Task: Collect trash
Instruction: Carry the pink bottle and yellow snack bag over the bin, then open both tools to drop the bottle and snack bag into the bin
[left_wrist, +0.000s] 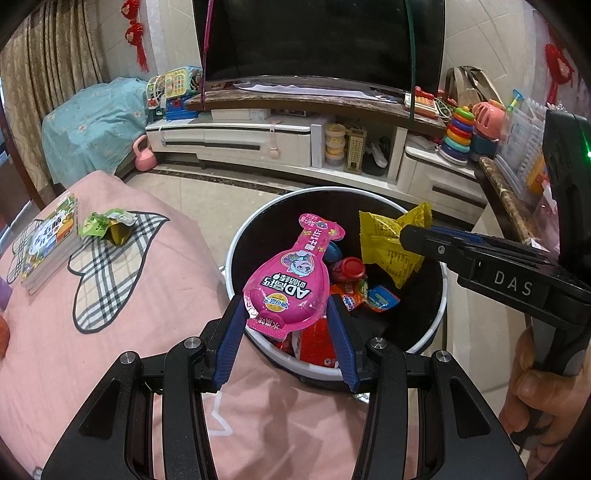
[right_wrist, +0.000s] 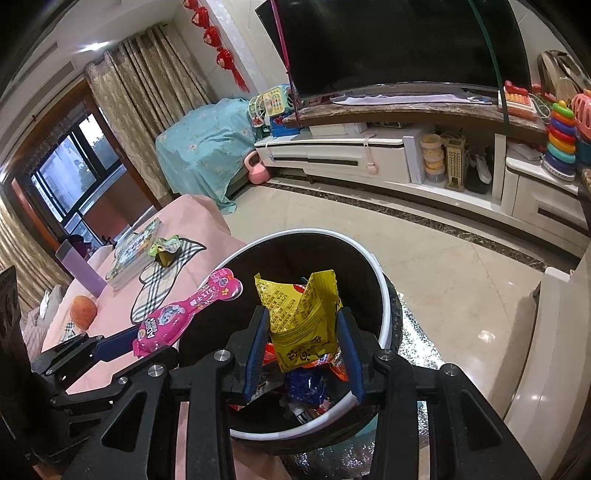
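Note:
My left gripper is shut on a pink bottle-shaped drink pouch and holds it over the near rim of the black trash bin with a white rim. My right gripper is shut on a yellow snack wrapper and holds it above the same bin. The wrapper and the right gripper show at the right of the left wrist view. The pink pouch shows at the left of the right wrist view. Several wrappers lie inside the bin. A green crumpled wrapper lies on the pink tablecloth.
A stack of booklets lies by the green wrapper. An orange fruit and a purple container stand on the table's far left. A TV cabinet with toys runs along the back wall. A dark counter edge is at right.

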